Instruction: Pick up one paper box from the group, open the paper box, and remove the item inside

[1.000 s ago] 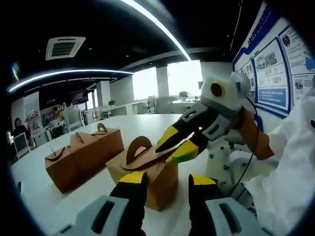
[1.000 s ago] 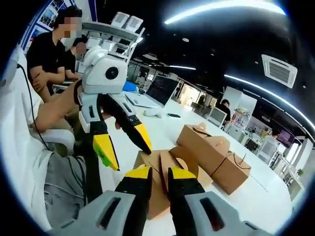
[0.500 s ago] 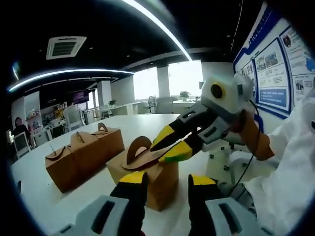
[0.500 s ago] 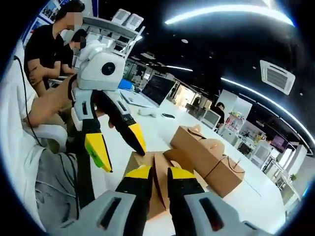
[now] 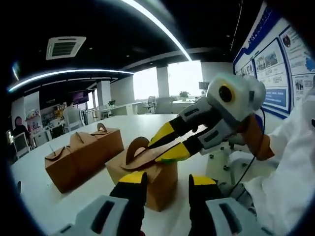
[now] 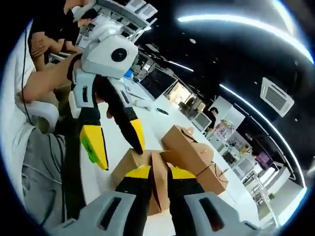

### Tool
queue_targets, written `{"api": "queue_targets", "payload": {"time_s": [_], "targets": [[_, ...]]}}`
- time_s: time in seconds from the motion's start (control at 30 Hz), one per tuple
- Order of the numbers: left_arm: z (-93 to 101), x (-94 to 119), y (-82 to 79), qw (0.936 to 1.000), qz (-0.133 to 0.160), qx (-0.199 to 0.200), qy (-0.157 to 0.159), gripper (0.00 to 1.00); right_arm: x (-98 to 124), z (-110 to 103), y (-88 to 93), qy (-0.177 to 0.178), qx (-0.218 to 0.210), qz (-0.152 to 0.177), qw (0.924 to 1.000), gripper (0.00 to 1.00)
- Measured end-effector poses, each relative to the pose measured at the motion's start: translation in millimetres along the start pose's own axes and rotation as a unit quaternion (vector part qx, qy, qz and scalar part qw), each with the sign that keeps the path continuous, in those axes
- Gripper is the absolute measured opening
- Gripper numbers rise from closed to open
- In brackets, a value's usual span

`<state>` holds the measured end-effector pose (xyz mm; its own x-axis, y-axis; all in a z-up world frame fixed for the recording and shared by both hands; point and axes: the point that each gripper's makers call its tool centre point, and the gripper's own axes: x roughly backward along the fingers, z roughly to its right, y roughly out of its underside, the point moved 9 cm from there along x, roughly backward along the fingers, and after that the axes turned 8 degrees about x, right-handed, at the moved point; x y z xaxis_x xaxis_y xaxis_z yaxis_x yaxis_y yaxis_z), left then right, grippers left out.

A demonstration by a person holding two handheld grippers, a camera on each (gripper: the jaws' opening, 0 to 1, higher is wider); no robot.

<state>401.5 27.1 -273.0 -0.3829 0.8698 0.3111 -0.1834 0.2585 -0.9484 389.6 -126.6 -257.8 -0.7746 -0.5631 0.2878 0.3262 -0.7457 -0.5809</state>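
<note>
Brown paper box (image 5: 147, 172) on white counter (image 5: 59, 206), right hand-held gripper (image 6: 158, 172) nearly closed pinching its flap, now tilting further, left hand-held gripper (image 5: 167, 179) gaping empty at 6 o'clock

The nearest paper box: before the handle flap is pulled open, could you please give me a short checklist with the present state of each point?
1. Right gripper holds the handle flap of the nearest paper box: ok, jaws closed on the flap edge.
2. Left gripper steadies the box: not ok, jaws open, one on either side of its near corner.
3. Box rests on the white table: ok.
4. The row of other boxes stands apart from it: ok, a gap shows.
5. Item inside visible: cannot tell, the top is not yet open.
</note>
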Motion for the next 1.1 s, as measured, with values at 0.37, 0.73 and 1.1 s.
{"api": "queue_targets", "payload": {"time_s": [0.37,0.73,1.1], "targets": [[-0.5,-0.7,0.4,1.0,0.004,0.007,0.001,0.35,-2.1,-3.3,-3.4,0.031,0.058,-0.022,0.9976,0.12],[-0.4,-0.5,0.8,1.0,0.005,0.005,0.002,0.35,-2.0,-9.2,-2.2,0.021,0.034,-0.022,0.9989,0.04],[-1.3,-0.6,0.6,1.0,0.005,0.007,0.001,0.34,-1.8,-9.1,-1.3,0.022,0.036,-0.024,0.9988,0.04]]}}
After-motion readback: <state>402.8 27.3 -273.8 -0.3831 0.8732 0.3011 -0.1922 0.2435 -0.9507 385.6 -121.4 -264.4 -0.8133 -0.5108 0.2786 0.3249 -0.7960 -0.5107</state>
